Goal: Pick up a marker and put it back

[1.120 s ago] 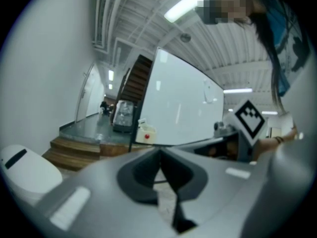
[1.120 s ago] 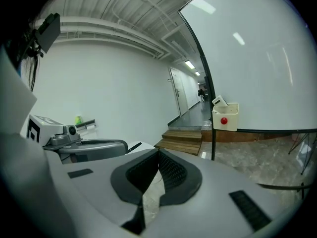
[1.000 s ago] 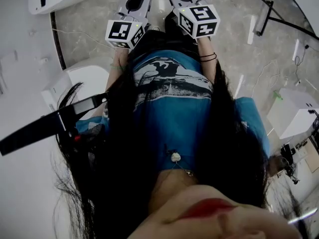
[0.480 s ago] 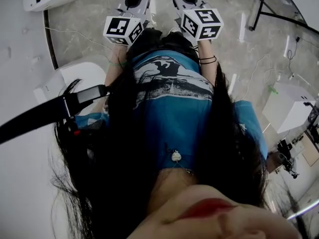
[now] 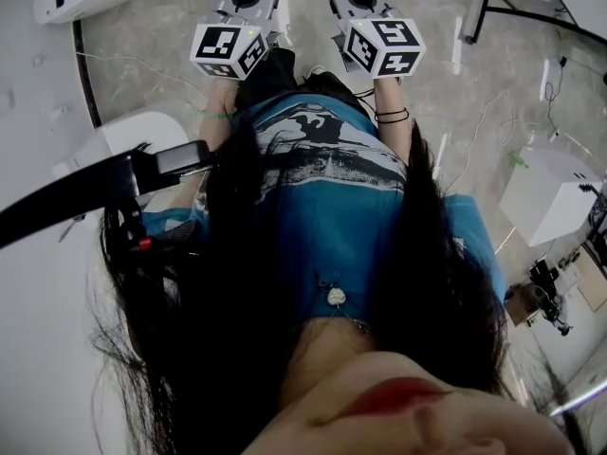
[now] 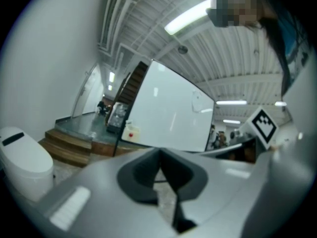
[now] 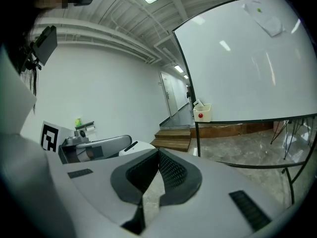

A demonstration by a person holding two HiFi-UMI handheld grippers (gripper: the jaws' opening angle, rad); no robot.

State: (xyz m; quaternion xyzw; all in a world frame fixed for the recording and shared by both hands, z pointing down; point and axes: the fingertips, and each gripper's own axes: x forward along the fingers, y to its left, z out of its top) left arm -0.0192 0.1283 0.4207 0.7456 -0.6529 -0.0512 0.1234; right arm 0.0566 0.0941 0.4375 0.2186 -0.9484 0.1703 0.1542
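The indoor light is bright and even, coming from strip lights (image 6: 190,16) on the ceiling, which leave pale streaks of glare on the whiteboard (image 7: 247,58). Shadows on the floor (image 5: 161,55) are faint. Both gripper views bend straight lines and go black at the corners. The left gripper (image 6: 159,152) looks soft and smeared, the right gripper (image 7: 158,155) crisp. The head view's bottom edge is out of focus.

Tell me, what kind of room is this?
Probably a workshop or lab-style meeting room: a large white whiteboard on a black frame, brown wooden steps, and long ceiling strip lights over a grey stone floor.
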